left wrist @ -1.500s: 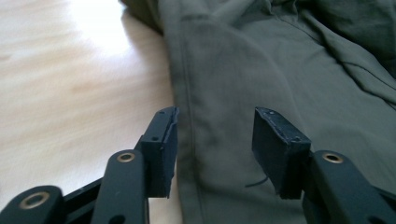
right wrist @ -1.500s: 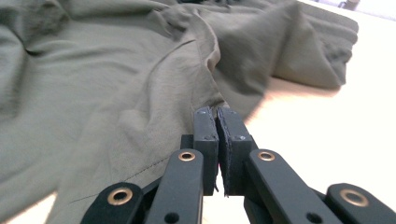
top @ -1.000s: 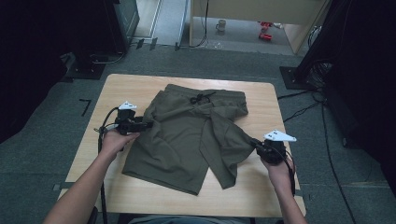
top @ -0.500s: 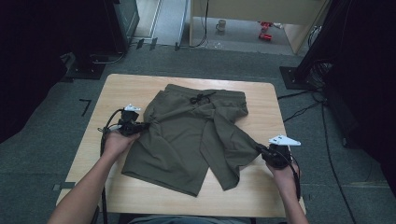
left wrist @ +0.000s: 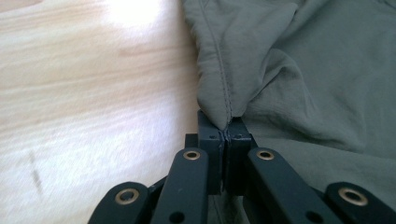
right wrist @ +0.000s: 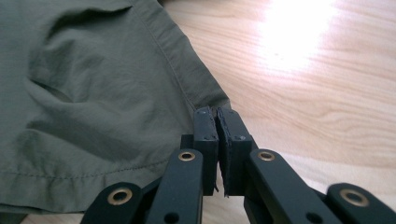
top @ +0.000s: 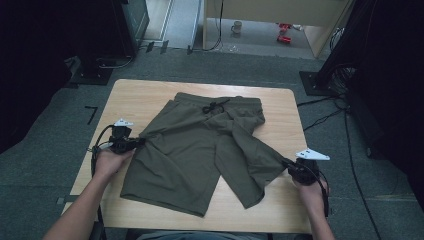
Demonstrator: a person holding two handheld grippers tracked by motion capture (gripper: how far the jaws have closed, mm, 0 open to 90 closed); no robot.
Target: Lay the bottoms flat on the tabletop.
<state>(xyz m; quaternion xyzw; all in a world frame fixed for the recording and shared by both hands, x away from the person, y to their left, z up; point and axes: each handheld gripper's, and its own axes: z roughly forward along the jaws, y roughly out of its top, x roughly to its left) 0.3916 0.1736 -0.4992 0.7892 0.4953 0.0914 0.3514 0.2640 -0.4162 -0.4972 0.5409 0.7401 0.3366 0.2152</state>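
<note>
Left tongs [left wrist: 226, 133] clamped on the side seam, just closed; right tongs [right wrist: 217, 126] pinched on a leg hem corner. Shorts [top: 200, 150] spread on the table [top: 145, 95]. Thin bites: likely to slip free if pulled hard.

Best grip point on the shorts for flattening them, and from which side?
Grip the shorts at their outer side edges, coming in low from each table side: the left gripper pinches the side seam, the right gripper a hem corner. Both edges lie flat and exposed.
</note>
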